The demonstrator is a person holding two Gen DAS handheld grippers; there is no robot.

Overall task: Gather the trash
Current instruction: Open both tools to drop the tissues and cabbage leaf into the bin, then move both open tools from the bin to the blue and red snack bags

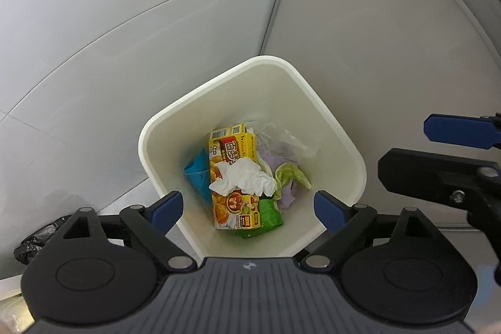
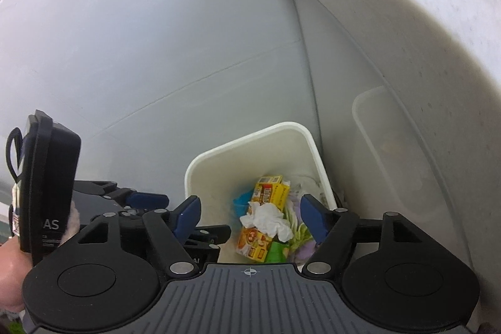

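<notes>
A pale grey tiled floor (image 1: 94, 36) fills the upper left of both views, met at the upper right by a white wall panel (image 1: 391, 52), and into that corner a cream, square, rounded-edged plastic waste bin (image 1: 332, 127) has been set, probably so that it stays out of the way yet can be reached from above. The trash is found at the bottom of the bin, in the lower centre of each frame: a yellow printed cardboard food box (image 1: 233, 174) lies lengthwise, a crumpled white paper tissue (image 1: 242, 180) is draped on top of it, a blue wrapper (image 1: 197, 174) is wedged at its left, a green packet (image 1: 269, 218) shows at its lower end, and a clear plastic film (image 1: 281, 136) with lilac and pale green scraps is bunched to the right. The left gripper (image 1: 249, 207) is held directly over the opening with its blue-padded jaws spread wide and nothing between them; the right gripper (image 2: 250, 213) is held likewise, jaws apart and empty (its tips also enter the left view at the right edge). Both are pointed steeply downward, so that anything let go would fall inside the rim. A crumpled black plastic bag (image 1: 37, 240) is seen at the lower left of the left view, on the floor beside the bin.
</notes>
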